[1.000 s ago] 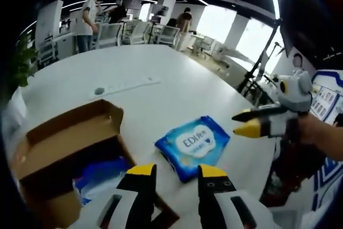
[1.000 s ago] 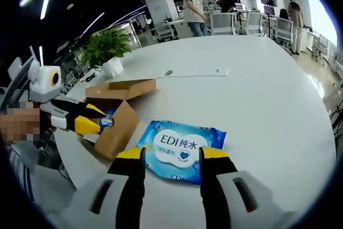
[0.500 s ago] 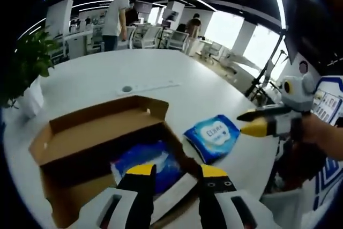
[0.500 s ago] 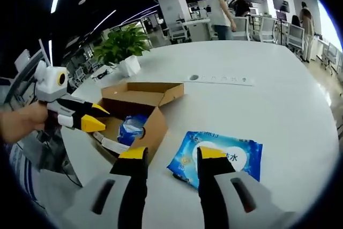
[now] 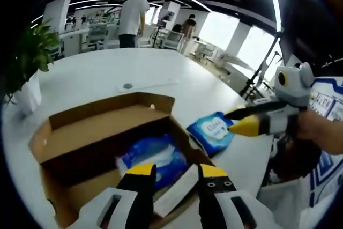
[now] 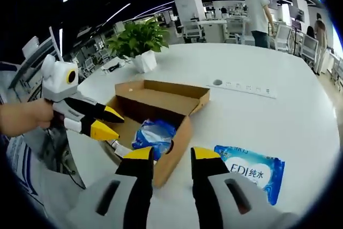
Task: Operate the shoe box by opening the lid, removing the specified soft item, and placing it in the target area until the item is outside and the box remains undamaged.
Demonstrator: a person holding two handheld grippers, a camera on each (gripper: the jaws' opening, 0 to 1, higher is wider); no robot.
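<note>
Both pairs of jaws stand apart and hold nothing: the left gripper (image 5: 170,171) hangs over the near edge of the shoe box (image 5: 80,132), and the right gripper (image 6: 172,156) hovers beside the box's corner. The box's lid is folded back, and a blue soft pack (image 5: 155,159) lies inside against the near wall — crinkled film, probably light and squashy. A similar blue wipes pack (image 6: 252,172) already lies flat on the white table (image 6: 278,116), just beside the box. Film like this looks slippery — a pinch on a raised edge or crimped end seems safer than a squeeze across the middle. The thin cardboard walls would likely bend if bumped.
</note>
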